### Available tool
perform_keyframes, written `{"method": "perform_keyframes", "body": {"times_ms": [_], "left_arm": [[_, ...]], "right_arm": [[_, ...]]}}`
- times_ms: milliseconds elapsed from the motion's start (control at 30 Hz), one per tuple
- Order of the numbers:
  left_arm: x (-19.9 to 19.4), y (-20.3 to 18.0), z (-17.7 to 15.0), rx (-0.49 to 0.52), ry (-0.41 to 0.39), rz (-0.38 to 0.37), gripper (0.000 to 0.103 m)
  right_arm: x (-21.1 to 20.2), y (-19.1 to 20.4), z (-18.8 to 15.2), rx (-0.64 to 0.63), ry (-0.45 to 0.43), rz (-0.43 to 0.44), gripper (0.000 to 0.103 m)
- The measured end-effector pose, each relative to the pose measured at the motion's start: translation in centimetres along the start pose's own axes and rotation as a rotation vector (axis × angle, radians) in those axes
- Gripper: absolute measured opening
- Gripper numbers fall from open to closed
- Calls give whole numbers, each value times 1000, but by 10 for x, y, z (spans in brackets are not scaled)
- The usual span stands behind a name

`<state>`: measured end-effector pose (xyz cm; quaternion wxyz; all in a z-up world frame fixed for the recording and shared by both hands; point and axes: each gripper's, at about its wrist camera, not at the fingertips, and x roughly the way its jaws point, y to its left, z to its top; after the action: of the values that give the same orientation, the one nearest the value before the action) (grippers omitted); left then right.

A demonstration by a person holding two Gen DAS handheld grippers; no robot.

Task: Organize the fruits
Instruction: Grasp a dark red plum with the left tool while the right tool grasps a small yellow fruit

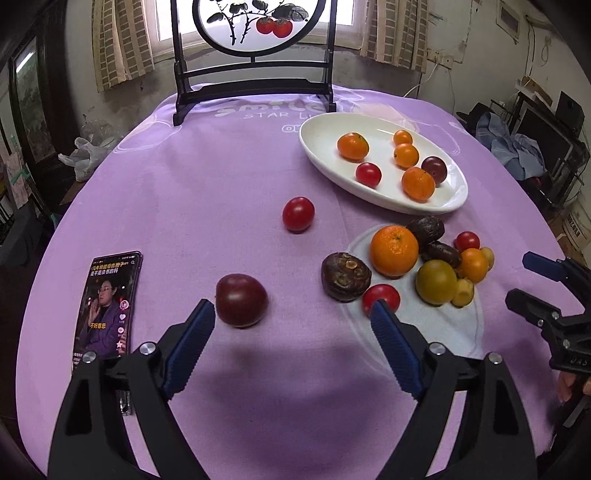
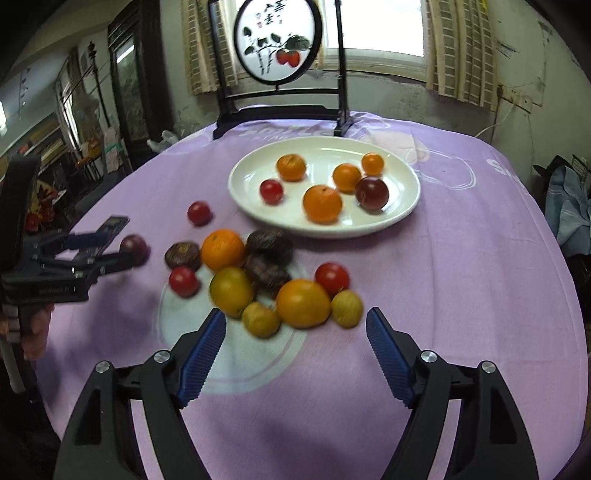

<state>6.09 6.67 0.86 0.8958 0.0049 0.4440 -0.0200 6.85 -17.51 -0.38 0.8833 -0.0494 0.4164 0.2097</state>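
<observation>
Fruits lie loose on the desk (image 1: 221, 155) ahead of both my jaws, round, smooth, apt to roll; tomatoes bruise, so I'd pinch across the widest middle. Left gripper (image 1: 291, 314) gapes wide, empty, dark plum (image 1: 241, 300) just off its left tip. Right gripper (image 2: 295, 321) equally wide, empty, orange (image 2: 303, 303) straight ahead. White dish (image 1: 321, 144) beyond holds six; twelve remain loose.

**A lived-in room at home**

Beyond the fingertips, a purple bedsheet-style cloth (image 1: 207, 192) covers a round table — curtained windows (image 1: 122, 44), a painted persimmon screen (image 1: 255, 26), a phone (image 1: 107, 306) left of the fingers, worn plaster walls (image 2: 388, 96).
</observation>
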Motion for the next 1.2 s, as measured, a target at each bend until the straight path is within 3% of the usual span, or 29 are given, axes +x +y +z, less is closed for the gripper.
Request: {"method": "perform_keyframes", "body": {"times_ms": [167, 533, 633, 667, 733, 867, 1200], "left_arm": [[-2, 11, -12, 8, 9, 10, 84], [30, 27, -9, -22, 71, 24, 82], [43, 29, -5, -21, 97, 19, 68], [46, 29, -5, -21, 107, 11, 59], [54, 29, -3, -19, 117, -5, 55], [55, 25, 2, 15, 85, 40, 37], [31, 6, 1, 63, 32, -46, 37]], "right_arm": [[-7, 17, -10, -36, 3, 47, 86], [0, 21, -11, -16, 34, 71, 87], [7, 14, -11, 33, 75, 127, 87], [10, 13, -11, 43, 84, 132, 87], [14, 12, -9, 50, 100, 115, 87], [18, 10, -6, 68, 111, 117, 87], [39, 16, -1, 47, 165, 80, 86]]}}
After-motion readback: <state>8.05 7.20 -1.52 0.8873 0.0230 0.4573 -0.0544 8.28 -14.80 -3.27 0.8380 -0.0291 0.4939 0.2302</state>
